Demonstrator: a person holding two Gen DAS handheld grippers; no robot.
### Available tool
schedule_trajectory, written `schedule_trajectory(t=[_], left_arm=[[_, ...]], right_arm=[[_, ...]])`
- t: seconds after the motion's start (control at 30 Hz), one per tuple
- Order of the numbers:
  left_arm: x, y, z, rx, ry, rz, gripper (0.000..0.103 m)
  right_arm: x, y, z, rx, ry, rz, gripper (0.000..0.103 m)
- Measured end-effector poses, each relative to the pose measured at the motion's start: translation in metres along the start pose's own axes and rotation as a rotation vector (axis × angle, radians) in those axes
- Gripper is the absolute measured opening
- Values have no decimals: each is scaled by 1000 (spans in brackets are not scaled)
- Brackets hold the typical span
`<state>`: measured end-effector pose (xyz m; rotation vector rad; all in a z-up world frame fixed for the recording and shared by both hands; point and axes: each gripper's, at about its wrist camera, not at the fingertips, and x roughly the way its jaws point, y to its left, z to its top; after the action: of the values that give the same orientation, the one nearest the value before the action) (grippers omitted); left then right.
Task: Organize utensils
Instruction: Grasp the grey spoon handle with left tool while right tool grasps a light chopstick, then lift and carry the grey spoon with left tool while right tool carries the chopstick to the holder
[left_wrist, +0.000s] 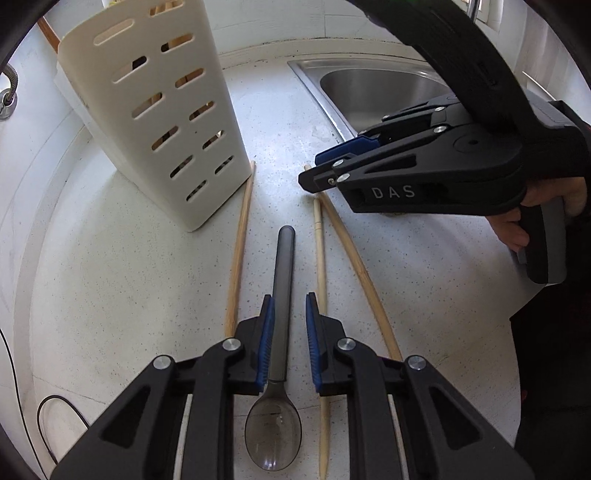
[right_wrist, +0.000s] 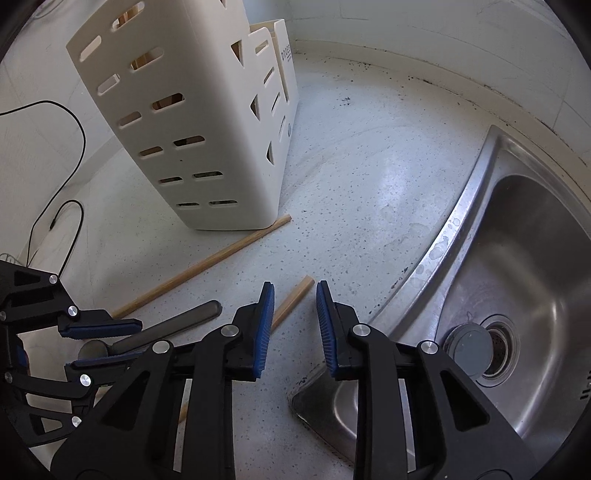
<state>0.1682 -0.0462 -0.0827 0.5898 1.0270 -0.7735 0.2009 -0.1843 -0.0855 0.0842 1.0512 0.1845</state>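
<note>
A dark-handled spoon (left_wrist: 282, 295) with a glossy grey bowl lies on the speckled tabletop (left_wrist: 129, 295) — between the left hand-held gripper (left_wrist: 290, 299) pads, slightly apart; the right hand-held gripper (right_wrist: 294, 288) is likewise apart, straddling a wooden chopstick (right_wrist: 293, 301).

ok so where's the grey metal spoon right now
The grey metal spoon lies flat on the speckled white counter between the left gripper's open fingers, flanked by wooden chopsticks, just in front of the cream slotted utensil holder.
</note>
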Motion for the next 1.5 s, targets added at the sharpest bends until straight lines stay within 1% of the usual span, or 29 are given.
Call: schedule_trajectory(t=[0.07,0.13,0.17,0.2,0.47,0.5,0.57,0.63,0.67,0.77,0.83,0.9,0.97,1.03,1.13,1.2,1.27,1.37,1.5], left_arm=[[2,1,-1,11,4,10,17],[3,4,0,2,17,-2,17],[5,6,-1,-6,36,-10,17],[5,8,-1,-12,30,-12,17],[7,20,1,-51,36,-43,16],[8,21,1,-55,36,-37,12],[8,25,0,-74,31,-42,11],[8,25,-2,-95,23,-42,11],[8,25,-2,-103,20,-36,11],[7,25,-4,-146,10,-5,11],[0,27,-7,-191,-16,1,11],[-11,27,-9,-237,-58,1,11],[-24,26,-11,-271,-99,1,11],[-36,22,-11,-291,-133,13,11],[-50,17,-10,-318,-178,29,11],[-58,16,-9,-337,-203,42,11],[-67,15,-8,-359,-233,39,11],[-84,10,-7,-381,-284,42,11],[-104,1,-6,-390,-346,41,11]], right_arm=[[0,6,0,-12,2,-39,20],[0,11,0,-18,6,-69,19],[1,11,0,-17,7,-78,19],[1,12,1,-15,10,-84,19],[5,12,4,11,30,-115,17],[6,12,5,12,30,-120,16],[7,11,5,21,29,-121,13],[6,6,5,35,27,-113,8],[5,4,4,45,25,-109,8],[4,-5,4,78,14,-67,8],[3,-14,4,112,7,-19,7],[-3,-22,2,151,-23,32,7],[-14,-28,1,163,-70,64,7],[-30,-30,-2,166,-137,113,7],[-53,-28,-6,131,-234,154,7],[-64,-28,-8,112,-267,174,7],[-73,-28,-10,109,-291,200,7],[-92,-29,-14,102,-346,255,7],[-125,-28,-22,71,-445,351,7]])
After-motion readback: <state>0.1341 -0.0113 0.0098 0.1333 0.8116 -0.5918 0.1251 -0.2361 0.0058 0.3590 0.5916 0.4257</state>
